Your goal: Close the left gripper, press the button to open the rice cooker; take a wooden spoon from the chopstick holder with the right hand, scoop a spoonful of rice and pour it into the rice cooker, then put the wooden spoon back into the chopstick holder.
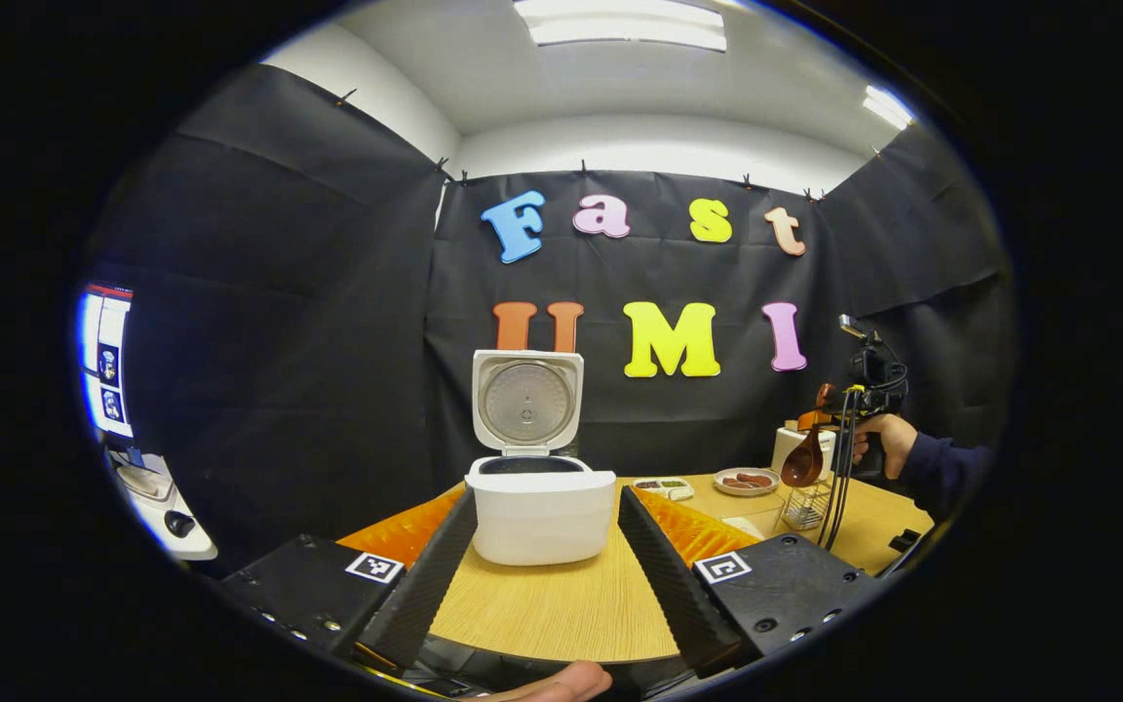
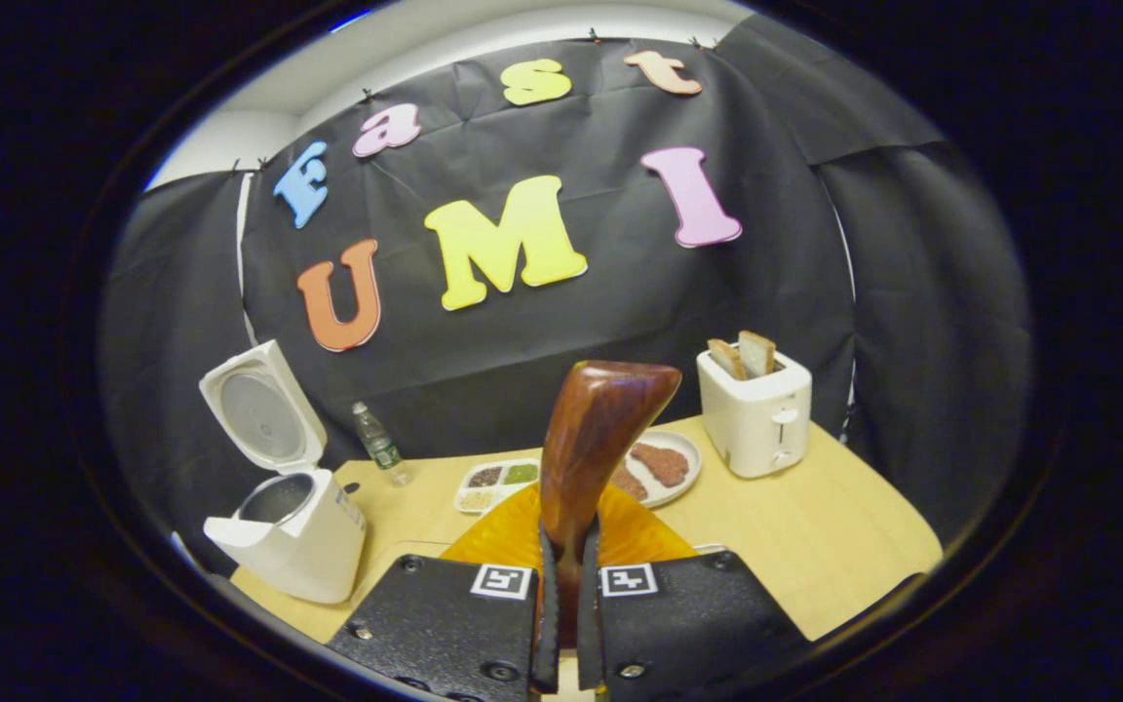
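Left fingers spread before the open cooker; right fingers clamped on the spoon.

Nearest in the left gripper view, the left gripper (image 1: 546,546) stands with its two fingers wide apart and nothing between them, framing the white rice cooker (image 1: 541,512) on the wooden table (image 1: 561,609); the cooker's lid (image 1: 526,402) is raised upright. To the right, a hand (image 1: 881,441) holds the other gripper with the wooden spoon (image 1: 803,464) above a wire chopstick holder (image 1: 805,507). Closest in the right gripper view, the right gripper (image 2: 564,556) is closed on the wooden spoon's handle, bowl end up. Farther off, the rice cooker sits open at left, a plastic bottle (image 2: 378,444) behind it, a compartment tray (image 2: 496,482), a plate (image 2: 664,468) and a toaster (image 2: 755,414) with bread at right.
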`<state>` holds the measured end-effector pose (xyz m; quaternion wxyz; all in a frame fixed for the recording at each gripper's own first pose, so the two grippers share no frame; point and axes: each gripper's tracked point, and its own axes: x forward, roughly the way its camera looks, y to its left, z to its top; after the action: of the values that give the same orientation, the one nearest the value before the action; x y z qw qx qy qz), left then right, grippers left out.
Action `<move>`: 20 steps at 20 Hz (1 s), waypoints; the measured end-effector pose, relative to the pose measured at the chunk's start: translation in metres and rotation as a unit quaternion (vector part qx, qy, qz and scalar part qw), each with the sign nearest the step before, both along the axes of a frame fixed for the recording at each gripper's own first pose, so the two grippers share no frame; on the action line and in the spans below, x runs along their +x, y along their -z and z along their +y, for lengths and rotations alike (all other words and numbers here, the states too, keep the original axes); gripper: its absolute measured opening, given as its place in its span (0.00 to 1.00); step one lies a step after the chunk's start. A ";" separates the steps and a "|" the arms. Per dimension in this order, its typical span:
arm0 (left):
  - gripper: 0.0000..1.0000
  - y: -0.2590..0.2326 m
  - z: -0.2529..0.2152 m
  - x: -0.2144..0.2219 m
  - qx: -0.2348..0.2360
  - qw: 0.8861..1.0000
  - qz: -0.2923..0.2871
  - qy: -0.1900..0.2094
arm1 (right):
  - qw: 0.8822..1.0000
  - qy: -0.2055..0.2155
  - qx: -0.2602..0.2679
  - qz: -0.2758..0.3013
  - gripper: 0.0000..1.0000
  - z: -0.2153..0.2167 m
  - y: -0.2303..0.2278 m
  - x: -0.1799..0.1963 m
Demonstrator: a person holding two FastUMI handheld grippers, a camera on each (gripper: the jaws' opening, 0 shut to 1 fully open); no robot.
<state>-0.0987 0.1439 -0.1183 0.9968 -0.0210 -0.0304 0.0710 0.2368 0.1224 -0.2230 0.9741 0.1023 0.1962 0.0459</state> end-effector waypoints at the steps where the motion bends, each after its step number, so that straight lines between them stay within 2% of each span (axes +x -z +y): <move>1: 0.93 0.003 0.000 0.001 0.000 1.000 0.003 0.000 | 1.000 -0.005 -0.004 -0.004 0.12 0.009 0.002 0.003; 6: 0.93 0.008 0.000 -0.002 -0.011 1.000 0.005 0.003 | 0.999 0.003 -0.041 -0.015 0.12 0.044 0.035 0.015; 9: 0.93 0.014 -0.004 -0.002 -0.016 1.000 0.001 0.013 | 0.996 0.005 -0.084 -0.012 0.13 0.058 0.067 0.017; 11: 0.93 0.016 0.002 0.000 -0.013 1.000 -0.001 0.007 | 0.994 0.006 -0.108 -0.014 0.13 0.066 0.084 0.018; 17: 0.93 0.029 0.006 0.004 -0.025 1.000 0.010 0.007 | 0.982 0.004 -0.186 -0.025 0.13 0.074 0.115 0.018; 19: 0.93 0.035 0.012 0.006 -0.026 1.000 0.016 -0.001 | 0.974 0.002 -0.224 -0.037 0.15 0.074 0.116 0.017; 20: 0.93 0.035 0.015 0.007 -0.026 0.999 0.017 -0.006 | 0.969 0.007 -0.244 -0.043 0.12 0.071 0.116 0.018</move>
<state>-0.0915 0.1588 -0.1536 0.9959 -0.0458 -0.0113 0.0777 0.2544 0.1930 -0.3393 0.9774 -0.1393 0.1588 -0.0062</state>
